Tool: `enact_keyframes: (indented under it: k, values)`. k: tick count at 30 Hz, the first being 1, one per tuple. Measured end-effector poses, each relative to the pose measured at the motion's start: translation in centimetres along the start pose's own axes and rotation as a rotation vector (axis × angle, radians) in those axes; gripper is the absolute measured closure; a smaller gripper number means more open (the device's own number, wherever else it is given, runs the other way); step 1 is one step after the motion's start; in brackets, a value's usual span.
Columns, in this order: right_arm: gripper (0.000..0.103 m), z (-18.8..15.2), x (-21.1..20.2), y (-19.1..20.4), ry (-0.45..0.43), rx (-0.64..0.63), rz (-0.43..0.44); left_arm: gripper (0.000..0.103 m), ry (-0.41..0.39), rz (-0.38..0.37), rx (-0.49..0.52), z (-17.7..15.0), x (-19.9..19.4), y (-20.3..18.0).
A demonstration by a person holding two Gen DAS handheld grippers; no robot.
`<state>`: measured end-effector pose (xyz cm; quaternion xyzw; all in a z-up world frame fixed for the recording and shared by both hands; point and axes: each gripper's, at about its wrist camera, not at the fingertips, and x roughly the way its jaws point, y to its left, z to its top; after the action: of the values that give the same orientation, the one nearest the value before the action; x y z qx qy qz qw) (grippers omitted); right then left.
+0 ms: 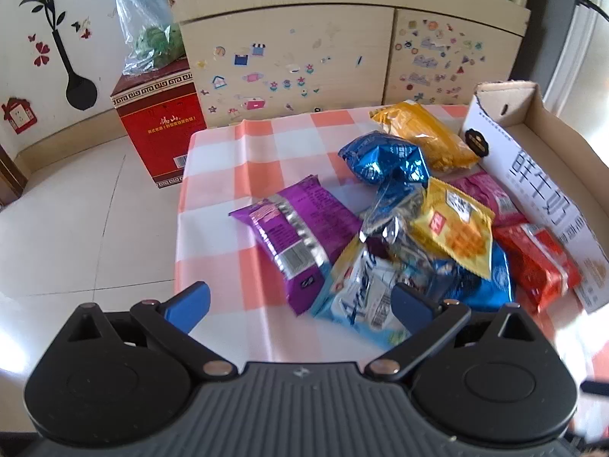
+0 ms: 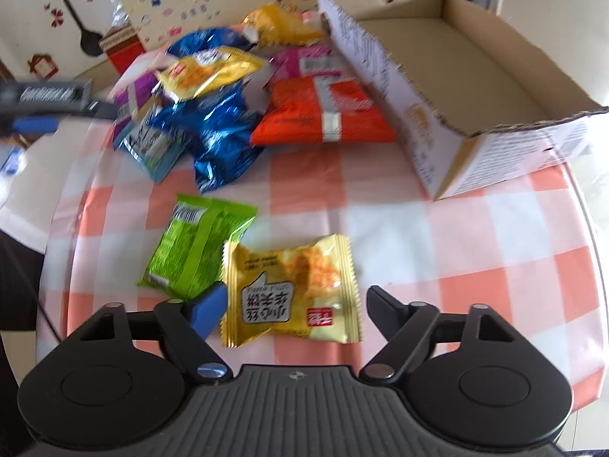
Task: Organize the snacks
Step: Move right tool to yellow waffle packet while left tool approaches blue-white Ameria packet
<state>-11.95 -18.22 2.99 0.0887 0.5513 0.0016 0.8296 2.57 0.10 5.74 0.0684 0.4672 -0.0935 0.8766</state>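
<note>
A pile of snack packets lies on the orange-and-white checked tablecloth (image 1: 228, 160): a purple packet (image 1: 297, 236), a light blue packet (image 1: 361, 297), blue foil packets (image 1: 384, 156), yellow ones (image 1: 453, 228) and a red one (image 1: 540, 262). My left gripper (image 1: 300, 304) is open, just before the purple and light blue packets. In the right wrist view, a small yellow packet (image 2: 293, 289) lies between the fingers of my open right gripper (image 2: 293, 308), beside a green packet (image 2: 194, 247). An open cardboard box (image 2: 475, 76) stands at the right, with nothing in it.
A red carton (image 1: 160, 122) with a plastic bag (image 1: 148, 30) on top stands on the tiled floor left of the table. A sticker-covered cabinet (image 1: 289, 57) stands behind the table. The left gripper shows at the left edge of the right wrist view (image 2: 42, 103).
</note>
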Motion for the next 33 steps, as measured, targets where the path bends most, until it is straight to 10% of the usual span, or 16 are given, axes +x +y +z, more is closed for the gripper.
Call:
enact_keyframes:
  k: [16, 33]
  values:
    - [0.022, 0.0, 0.8, 3.3, 0.03, -0.109, 0.195, 0.001, 0.029, 0.066, -0.093, 0.7, 5.3, -1.0]
    - [0.016, 1.3, 0.9, 0.9, -0.023, 0.009, 0.128, 0.0, 0.066, 0.095, -0.058, -3.7, 3.3, 1.5]
